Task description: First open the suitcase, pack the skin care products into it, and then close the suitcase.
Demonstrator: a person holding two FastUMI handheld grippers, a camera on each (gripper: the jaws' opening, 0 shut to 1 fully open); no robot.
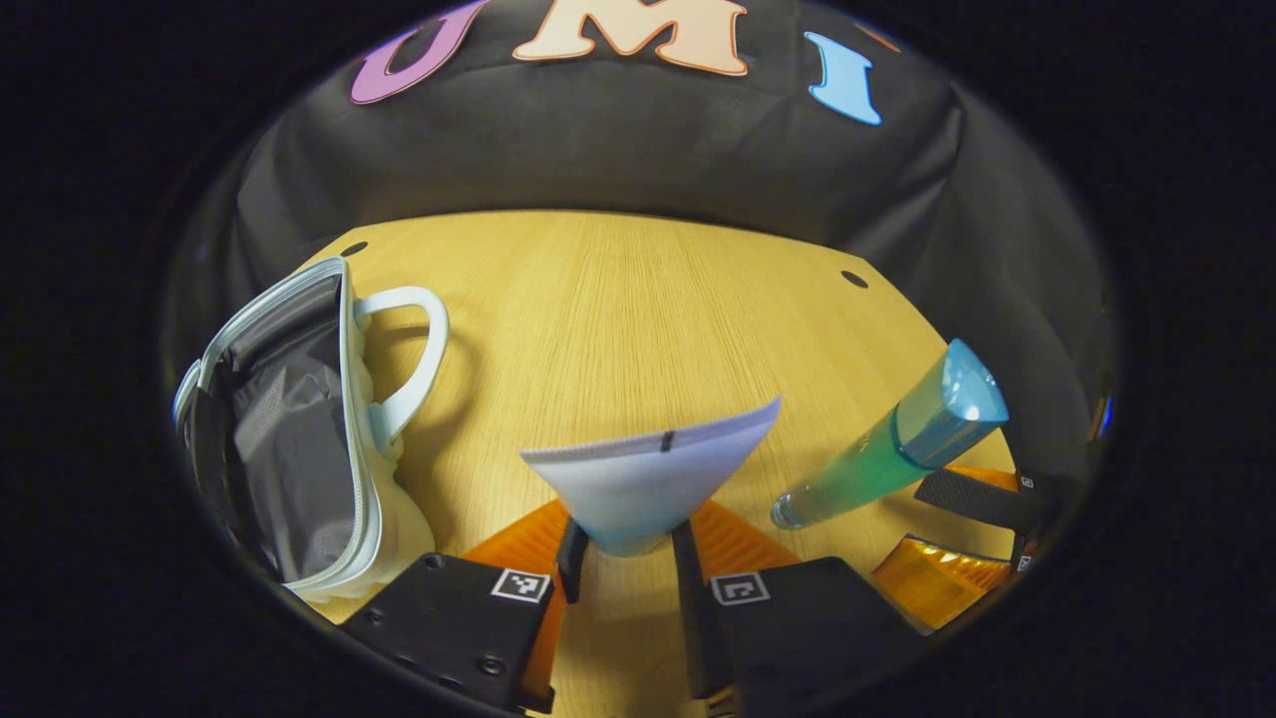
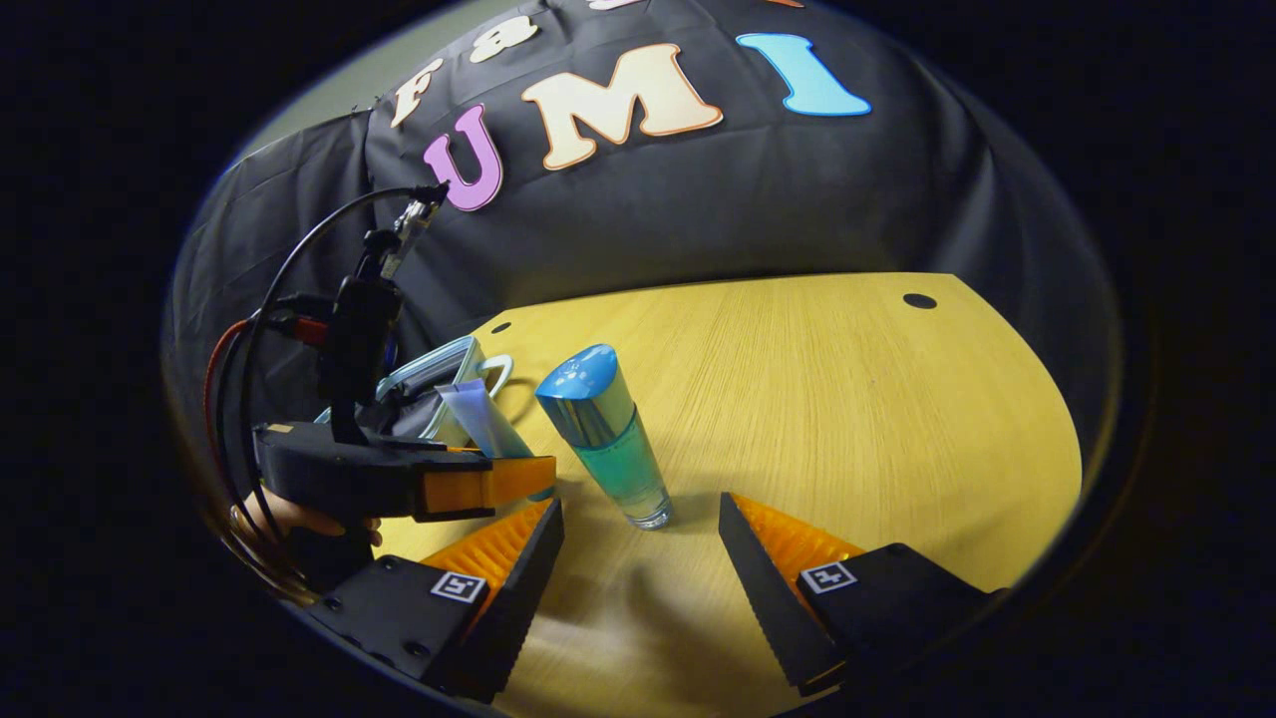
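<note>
Black cloth forms the booth wall behind a light wooden bench (image 1: 618,319). We note two dark round holes near the bench's far corners.

On the bench, at the left of the left gripper view, the suitcase (image 1: 299,439) lies unzipped, its grey lining exposed and its pale carry handle pointing toward the bench centre. In the right gripper view the suitcase (image 2: 439,384) sits behind the left claw.

The bottle (image 2: 603,429), with teal liquid and a blue cap, stands upright on the bench between the two claws. It is near the right claw (image 2: 638,543), whose fingers are spread wide with nothing between them; the bottle's base stands just beyond the gap, touching neither finger.

The left claw (image 1: 626,548) is clenched on the narrow lower end of a white-and-blue tube (image 1: 648,474), crimped end up, held above the bench. A hand (image 2: 299,519) grips this claw's handle from below.
</note>
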